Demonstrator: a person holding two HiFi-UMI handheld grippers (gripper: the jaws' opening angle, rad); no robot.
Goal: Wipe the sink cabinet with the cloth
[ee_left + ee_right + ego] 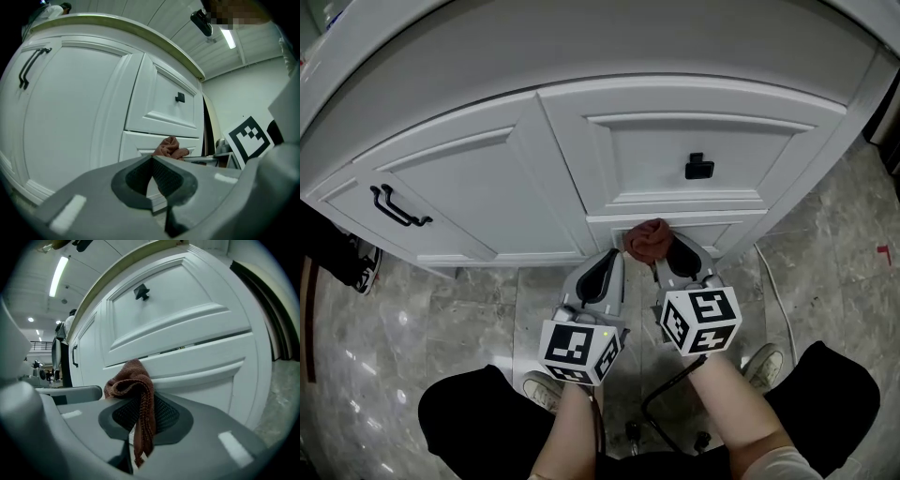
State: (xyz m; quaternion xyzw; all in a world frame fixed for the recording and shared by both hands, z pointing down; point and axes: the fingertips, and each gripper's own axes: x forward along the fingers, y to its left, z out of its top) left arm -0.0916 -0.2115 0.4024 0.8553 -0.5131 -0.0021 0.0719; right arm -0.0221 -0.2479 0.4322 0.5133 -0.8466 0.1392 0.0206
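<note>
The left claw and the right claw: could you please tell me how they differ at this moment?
The right claw is shut on the reddish-brown cloth; the left claw is shut on nothing. The right claw has its cloth at the lower drawer front, whereas the left claw sits empty just to its left. Both are grey and point at the white cabinet.

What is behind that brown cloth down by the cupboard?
The white lower drawer front of the sink cabinet; the cloth, clamped in the right hand-held gripper, seems pressed against it. The patch directly behind the cloth is covered and cannot be seen.
</note>
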